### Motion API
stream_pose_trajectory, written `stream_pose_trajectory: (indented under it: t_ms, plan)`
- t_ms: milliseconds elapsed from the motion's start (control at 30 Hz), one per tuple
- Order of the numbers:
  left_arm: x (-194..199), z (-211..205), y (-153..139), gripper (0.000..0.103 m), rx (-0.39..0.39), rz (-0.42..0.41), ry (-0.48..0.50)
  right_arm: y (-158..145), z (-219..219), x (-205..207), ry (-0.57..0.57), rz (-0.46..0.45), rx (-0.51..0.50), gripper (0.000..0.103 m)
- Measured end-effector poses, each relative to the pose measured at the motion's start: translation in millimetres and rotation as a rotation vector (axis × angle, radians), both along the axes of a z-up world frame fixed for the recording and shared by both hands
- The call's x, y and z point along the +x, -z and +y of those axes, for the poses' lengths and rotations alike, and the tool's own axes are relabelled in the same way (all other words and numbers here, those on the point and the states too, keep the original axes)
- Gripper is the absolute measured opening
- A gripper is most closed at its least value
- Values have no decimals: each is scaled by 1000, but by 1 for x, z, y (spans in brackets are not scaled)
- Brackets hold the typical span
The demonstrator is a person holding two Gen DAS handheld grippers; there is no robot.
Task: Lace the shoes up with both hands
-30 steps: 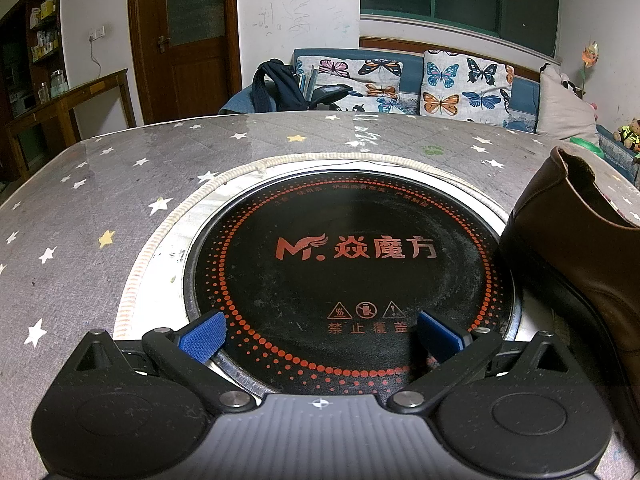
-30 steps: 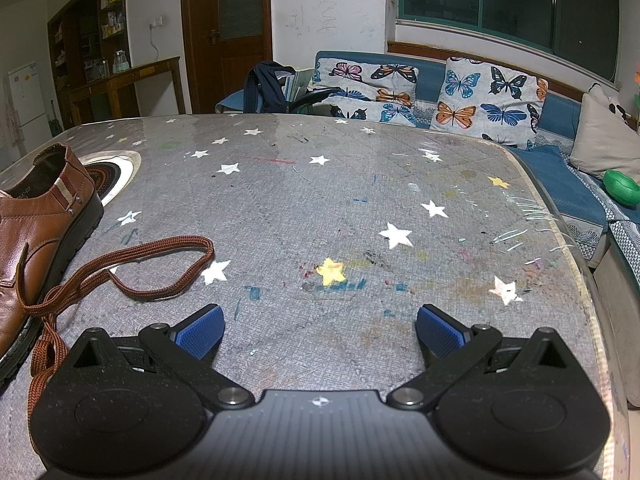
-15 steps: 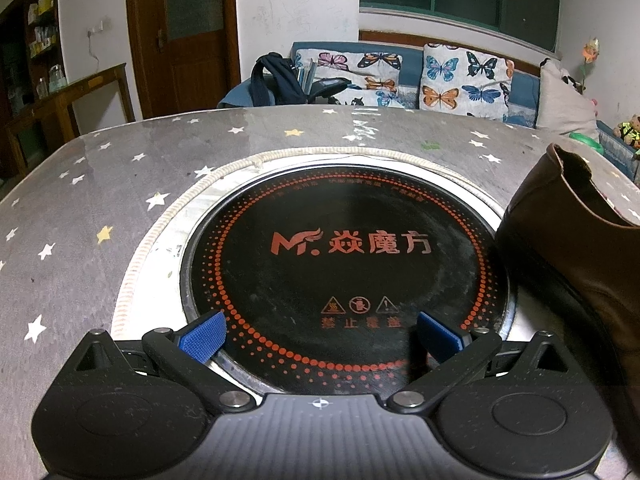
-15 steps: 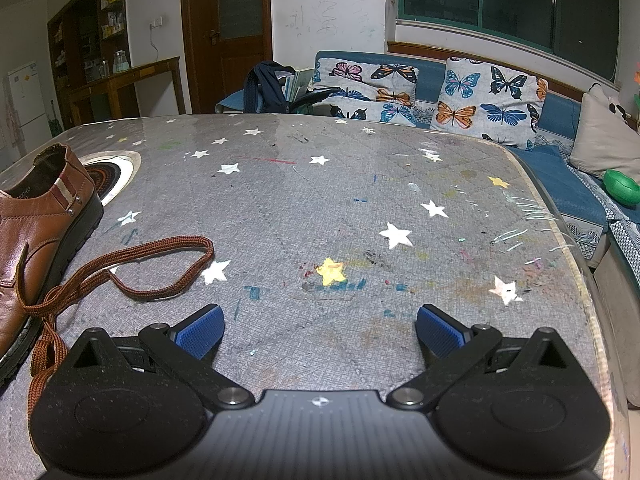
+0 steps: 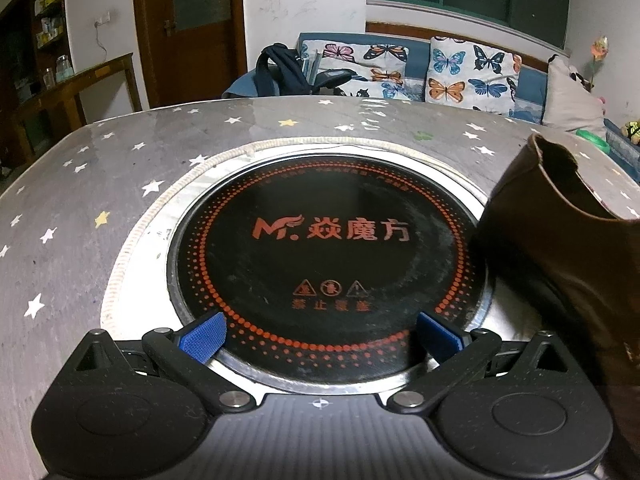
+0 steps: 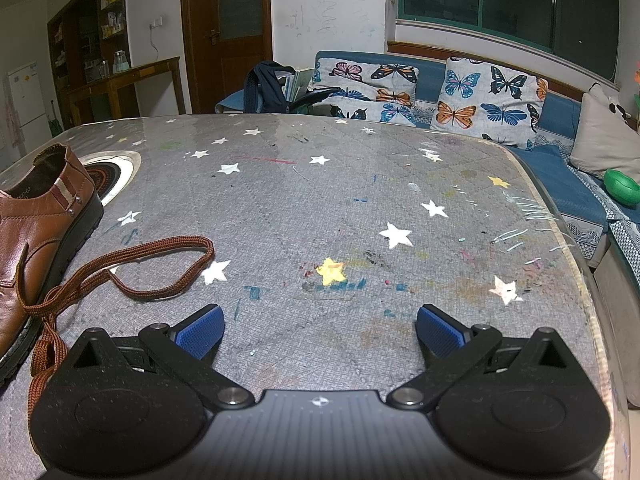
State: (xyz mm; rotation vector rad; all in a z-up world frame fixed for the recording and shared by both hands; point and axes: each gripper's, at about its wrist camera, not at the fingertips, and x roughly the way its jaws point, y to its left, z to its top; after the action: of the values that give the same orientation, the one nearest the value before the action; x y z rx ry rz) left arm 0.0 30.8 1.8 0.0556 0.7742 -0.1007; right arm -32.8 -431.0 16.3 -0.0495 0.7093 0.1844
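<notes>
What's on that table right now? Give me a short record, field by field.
shoe: brown leather shoe on the table, left of the right gripper
lace: brown lace trailing loose from the shoe across the starry tablecloth
hotplate: round black hotplate set in the table, beside the shoe
left gripper: jaws open, empty
right gripper: jaws open, empty

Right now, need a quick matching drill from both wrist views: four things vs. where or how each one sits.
Things:
1. shoelace
2. brown shoe
3. left gripper
4. right gripper

Place or state:
A. open, over the round black cooktop
B. lying loose in a loop on the starred table cover
C. open, over bare table cover
D. standing at the cooktop's edge

Pairs: 1-B, 2-D, 3-A, 4-C
</notes>
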Motion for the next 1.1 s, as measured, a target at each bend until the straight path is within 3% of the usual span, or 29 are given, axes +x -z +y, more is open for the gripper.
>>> stream_pose_trajectory:
  t_ms: [367, 667, 1100]
  plan:
    - [-7, -5, -5, 103, 22, 50, -90, 0, 0, 0, 0, 0, -1, 103]
    - [-18, -14, -9, 103, 28, 75, -98, 0, 0, 1, 0, 2, -3, 103]
    - [-38, -26, -26, 103, 68, 4, -108, -1, 7, -9, 73, -1, 2, 103]
